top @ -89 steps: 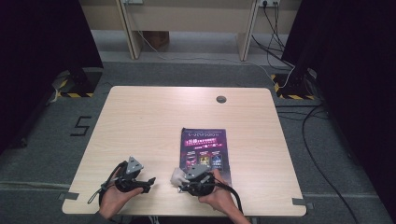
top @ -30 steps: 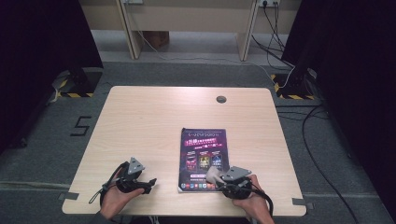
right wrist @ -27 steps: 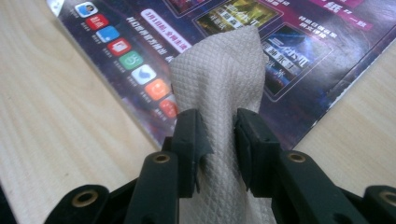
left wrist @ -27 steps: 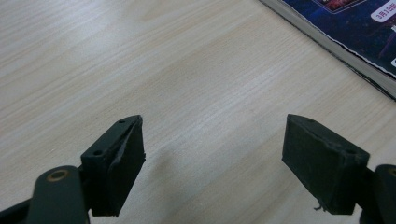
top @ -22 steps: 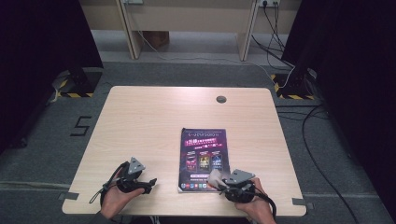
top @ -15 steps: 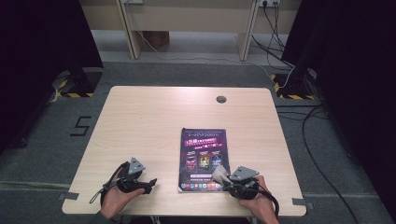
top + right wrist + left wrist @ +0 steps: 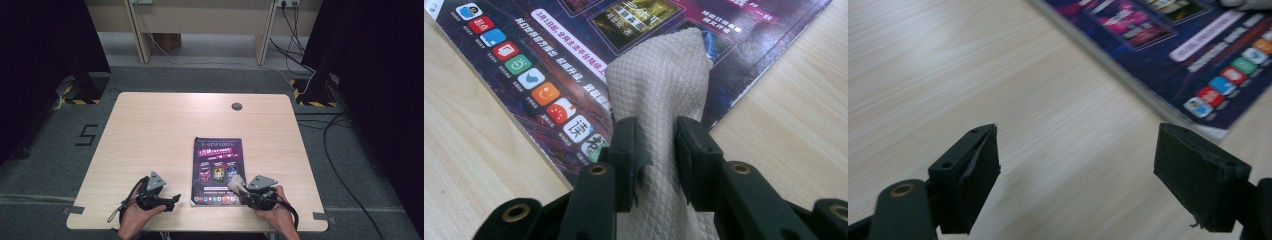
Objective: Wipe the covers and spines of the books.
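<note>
**Cloth pinched over the magazine**

The right gripper point(image 7: 654, 150) clamps a white quilted paper cloth point(image 7: 659, 85) resting on the glossy purple magazine point(image 7: 218, 167) near the pale wooden table point(image 7: 150, 130)'s front edge. The left gripper point(image 7: 1075, 180), jaws wide and just widened further, holds nothing beside the magazine.

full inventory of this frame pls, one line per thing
table: 1, light wood, centre of the grey floor
magazine: 1, dark purple cover with coloured icons, flat on the table's near right half
cloth: 1, white, waffle-textured, pinched in the right claw, lying on the magazine's near right corner
hole: 1, dark, round, far side of the tabletop
tape "5": 1, black, on the floor left of the table
left claw: 1, black, jaws apart with nothing between, near edge left of the magazine
right claw: 1, black, shut on the cloth
hands: 2, near table edge
</note>
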Demonstrator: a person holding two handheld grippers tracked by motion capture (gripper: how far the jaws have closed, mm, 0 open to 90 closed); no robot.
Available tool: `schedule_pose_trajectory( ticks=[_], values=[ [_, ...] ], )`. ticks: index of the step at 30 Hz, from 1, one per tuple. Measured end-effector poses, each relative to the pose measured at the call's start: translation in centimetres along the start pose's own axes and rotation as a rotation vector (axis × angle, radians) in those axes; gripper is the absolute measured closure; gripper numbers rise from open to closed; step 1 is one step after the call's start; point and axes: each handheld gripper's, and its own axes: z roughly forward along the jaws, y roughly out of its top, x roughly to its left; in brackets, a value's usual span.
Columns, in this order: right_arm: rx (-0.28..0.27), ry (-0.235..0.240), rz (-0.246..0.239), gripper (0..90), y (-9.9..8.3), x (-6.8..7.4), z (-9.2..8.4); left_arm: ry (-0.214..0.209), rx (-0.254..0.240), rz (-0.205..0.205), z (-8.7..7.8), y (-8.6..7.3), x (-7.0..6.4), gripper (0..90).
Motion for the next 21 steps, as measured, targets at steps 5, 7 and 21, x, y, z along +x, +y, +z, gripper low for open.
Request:
schedule_pose_trajectory(
  ticks=[5,7,21],
  values=[
    [0.001,0.002,-0.009,70.3,0.0,0.2,0.0,-0.008,-0.01,0.007,1.4,0.7,-1.7,16.8],
    [0.001,0.003,-0.007,70.2,0.0,0.2,0.0,-0.022,0.006,0.03,2.0,0.8,-2.5,16.3],
    [0.003,-0.022,-0.001,70.5,1.0,-1.0,1.1,-0.014,0.028,0.071,2.7,0.7,-2.8,15.2]
  ],
)
